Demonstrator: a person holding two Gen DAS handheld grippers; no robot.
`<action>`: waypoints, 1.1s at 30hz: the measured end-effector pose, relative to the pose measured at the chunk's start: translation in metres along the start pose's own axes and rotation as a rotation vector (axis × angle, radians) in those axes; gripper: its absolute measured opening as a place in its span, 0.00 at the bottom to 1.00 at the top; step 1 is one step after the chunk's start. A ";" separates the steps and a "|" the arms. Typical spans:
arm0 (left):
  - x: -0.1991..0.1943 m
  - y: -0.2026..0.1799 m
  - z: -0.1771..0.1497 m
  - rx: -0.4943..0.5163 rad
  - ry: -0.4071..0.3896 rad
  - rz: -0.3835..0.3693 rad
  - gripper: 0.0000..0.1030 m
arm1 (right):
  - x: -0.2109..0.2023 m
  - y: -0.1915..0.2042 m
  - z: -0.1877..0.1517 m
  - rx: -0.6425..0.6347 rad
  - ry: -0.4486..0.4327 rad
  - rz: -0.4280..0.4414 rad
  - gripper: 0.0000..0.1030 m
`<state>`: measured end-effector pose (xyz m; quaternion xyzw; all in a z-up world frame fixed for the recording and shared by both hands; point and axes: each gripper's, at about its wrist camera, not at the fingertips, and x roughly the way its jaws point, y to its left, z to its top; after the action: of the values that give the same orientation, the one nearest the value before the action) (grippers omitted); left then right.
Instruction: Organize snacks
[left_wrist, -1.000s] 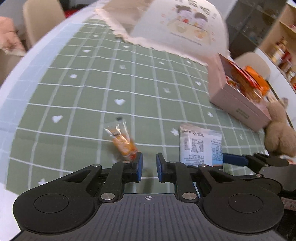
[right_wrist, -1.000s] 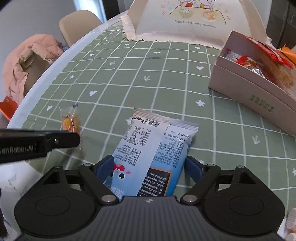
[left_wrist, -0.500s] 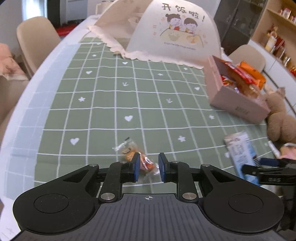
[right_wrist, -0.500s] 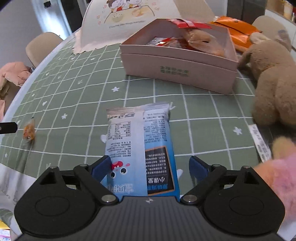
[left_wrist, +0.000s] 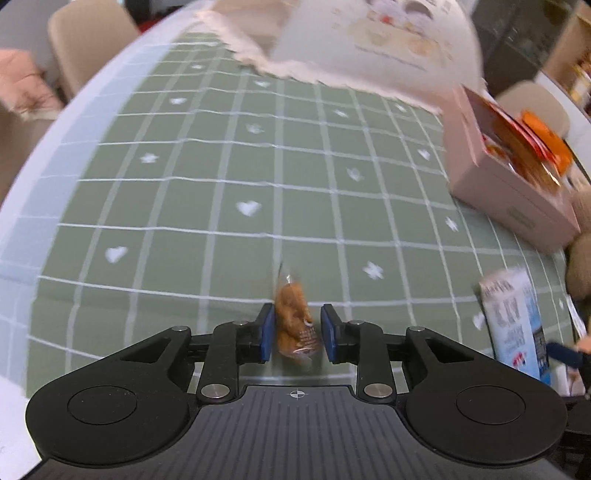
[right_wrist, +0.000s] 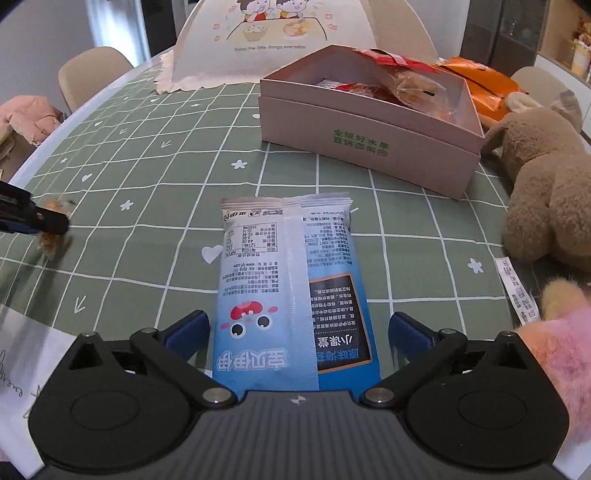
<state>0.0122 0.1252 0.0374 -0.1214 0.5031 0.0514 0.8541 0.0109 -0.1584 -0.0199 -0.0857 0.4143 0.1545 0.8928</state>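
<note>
The left gripper (left_wrist: 297, 332) has a small orange snack packet (left_wrist: 293, 321) between its narrowly parted pads, though whether they pinch it I cannot tell. At twelve o'clock from the right gripper (right_wrist: 297, 334), whose jaws clamp a blue-and-white snack bag (right_wrist: 291, 284), sits the pink box (right_wrist: 369, 140) of snacks, with a brown plush toy (right_wrist: 546, 184) at two o'clock.

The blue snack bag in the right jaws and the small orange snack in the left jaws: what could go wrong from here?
1. The small orange snack sits between the left gripper jaws with a gap showing on its right side, so it may slip out.
2. The blue snack bag sticks out far from the right gripper, whose jaws look wide; it may droop or catch the pink box wall.
</note>
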 end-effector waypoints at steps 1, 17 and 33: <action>0.002 -0.004 -0.002 0.012 0.006 -0.004 0.31 | -0.001 0.001 -0.002 0.000 -0.008 0.000 1.00; 0.002 -0.074 -0.037 0.214 0.027 -0.153 0.31 | -0.012 -0.009 -0.007 -0.097 -0.001 0.038 0.98; -0.002 -0.070 -0.043 0.233 0.039 -0.193 0.31 | -0.004 -0.009 0.026 0.002 0.008 0.052 0.76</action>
<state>-0.0105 0.0466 0.0296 -0.0703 0.5082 -0.0919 0.8535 0.0305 -0.1607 0.0006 -0.0746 0.4201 0.1768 0.8870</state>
